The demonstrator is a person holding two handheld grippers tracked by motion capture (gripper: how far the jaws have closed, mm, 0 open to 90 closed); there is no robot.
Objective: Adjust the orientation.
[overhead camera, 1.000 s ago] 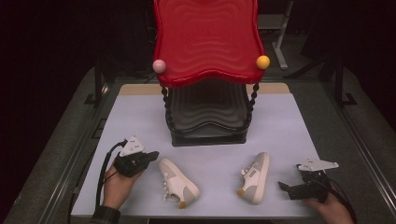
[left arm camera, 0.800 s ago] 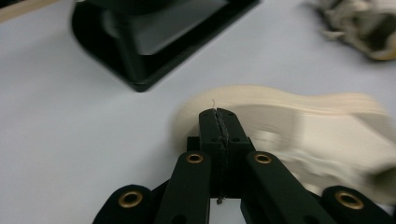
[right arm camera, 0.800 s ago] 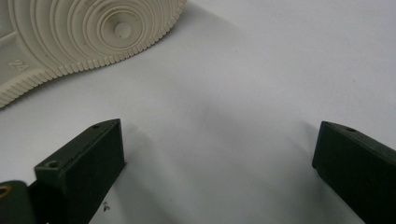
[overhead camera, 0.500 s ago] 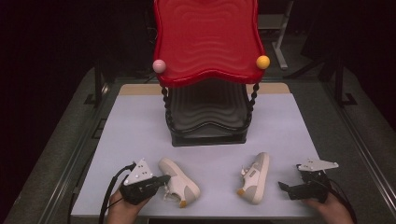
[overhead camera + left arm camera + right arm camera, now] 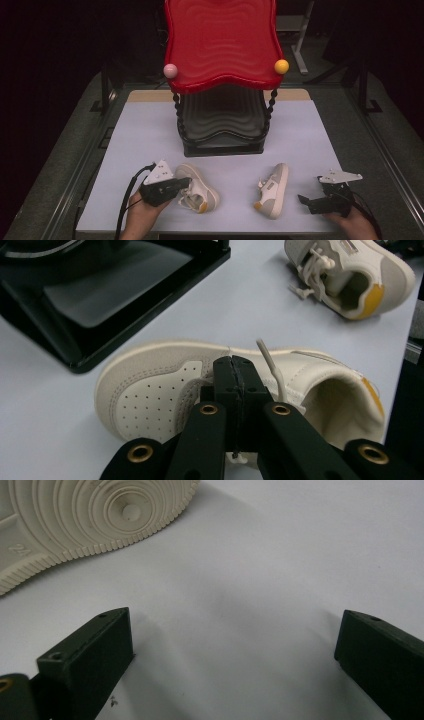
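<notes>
Two small white shoes with orange heel patches lie on the white table top (image 5: 140,130). The left shoe (image 5: 200,192) (image 5: 150,390) rests upright, and my left gripper (image 5: 186,183) (image 5: 233,361) hovers over its laces with the jaws pressed together. A lace (image 5: 270,362) sticks up just beside the tips; I cannot tell whether it is pinched. The right shoe (image 5: 273,192) (image 5: 350,270) lies on its side, its ribbed sole (image 5: 75,515) facing my right gripper (image 5: 303,201) (image 5: 232,617). That gripper stands open to the right of the shoe with bare table between its jaws.
A two-tier rack stands at the middle back: a red wavy tray (image 5: 222,45) on top and a black tray (image 5: 222,120) (image 5: 100,285) below. A pink ball (image 5: 170,70) and an orange ball (image 5: 281,66) cap its posts. The table's front edge runs close under both hands.
My left gripper has moved right and slightly nearer, from beside the left shoe to over its laces. The right gripper and both shoes have stayed put.
</notes>
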